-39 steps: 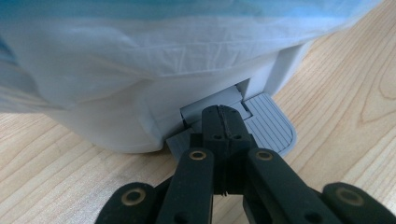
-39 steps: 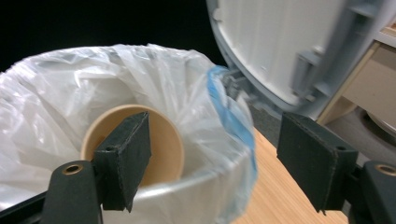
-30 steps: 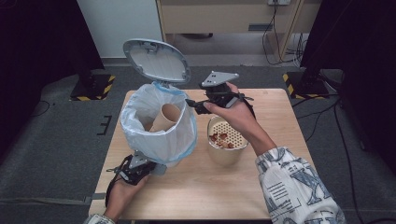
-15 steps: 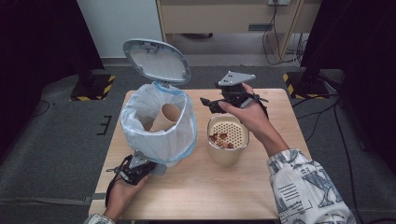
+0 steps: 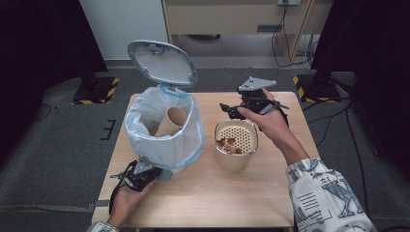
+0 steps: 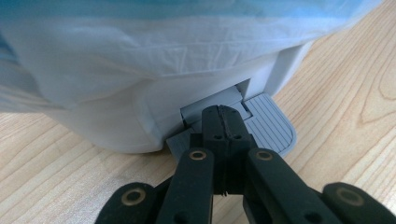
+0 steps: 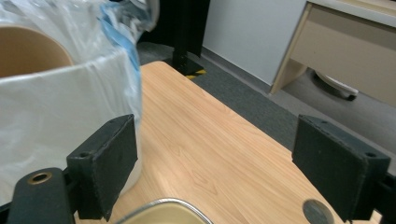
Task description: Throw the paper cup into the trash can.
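A pedal bin (image 5: 164,140) lined with a white and blue bag stands at the table's left, its grey lid (image 5: 162,63) raised. A brown paper cup (image 5: 171,122) lies inside it. My left gripper (image 5: 160,175) is shut at the bin's foot, its closed tips (image 6: 224,122) resting on the grey ribbed pedal (image 6: 273,128). My right gripper (image 5: 228,110) hovers just beyond a beige bowl (image 5: 236,162) that holds reddish scraps (image 5: 228,143) on a perforated insert. Its jaws have just been opening and stand wide apart (image 7: 217,172), with nothing between them. The bag (image 7: 56,112) and cup (image 7: 28,49) lie to its left.
The wooden table (image 5: 217,203) has free room along its front and right. A grey floor surrounds it, with a cabinet (image 5: 232,19) and trailing cables behind. Black stands with yellow-striped feet (image 5: 96,92) flank the far corners.
My right gripper has moved to the right, away from the bin's rim, and its jaws have spread. The left gripper has stayed on the pedal with the lid up.
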Demonstrator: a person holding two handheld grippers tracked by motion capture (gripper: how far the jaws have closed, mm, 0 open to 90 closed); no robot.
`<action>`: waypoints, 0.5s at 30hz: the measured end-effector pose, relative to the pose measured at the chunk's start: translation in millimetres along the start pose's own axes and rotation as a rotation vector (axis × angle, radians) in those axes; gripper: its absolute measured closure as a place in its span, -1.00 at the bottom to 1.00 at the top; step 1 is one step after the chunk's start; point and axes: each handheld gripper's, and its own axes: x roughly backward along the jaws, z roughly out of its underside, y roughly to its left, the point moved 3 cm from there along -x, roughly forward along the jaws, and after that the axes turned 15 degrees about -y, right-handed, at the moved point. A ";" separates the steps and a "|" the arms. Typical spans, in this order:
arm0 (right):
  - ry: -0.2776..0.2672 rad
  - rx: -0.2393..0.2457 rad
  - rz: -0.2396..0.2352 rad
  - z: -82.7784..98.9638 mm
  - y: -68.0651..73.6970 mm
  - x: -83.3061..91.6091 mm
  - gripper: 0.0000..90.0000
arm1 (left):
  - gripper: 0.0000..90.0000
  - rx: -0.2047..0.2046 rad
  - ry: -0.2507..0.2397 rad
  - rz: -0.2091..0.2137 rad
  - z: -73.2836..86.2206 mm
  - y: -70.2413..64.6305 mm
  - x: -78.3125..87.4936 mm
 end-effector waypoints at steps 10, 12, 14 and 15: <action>0.011 -0.021 0.044 13.2 -17.0 14.6 -0.70 | 1.00 0.000 0.000 0.000 0.0 0.0 0.0; 0.015 -0.021 0.048 15.0 -19.5 17.3 -0.70 | 1.00 0.000 0.000 0.000 0.0 0.0 0.0; 0.017 -0.023 0.054 16.5 -21.5 19.8 -0.70 | 1.00 0.000 0.000 0.000 0.0 0.0 0.0; 0.018 -0.024 0.058 17.3 -22.3 20.9 -0.70 | 1.00 0.000 0.000 -0.001 0.0 0.0 0.0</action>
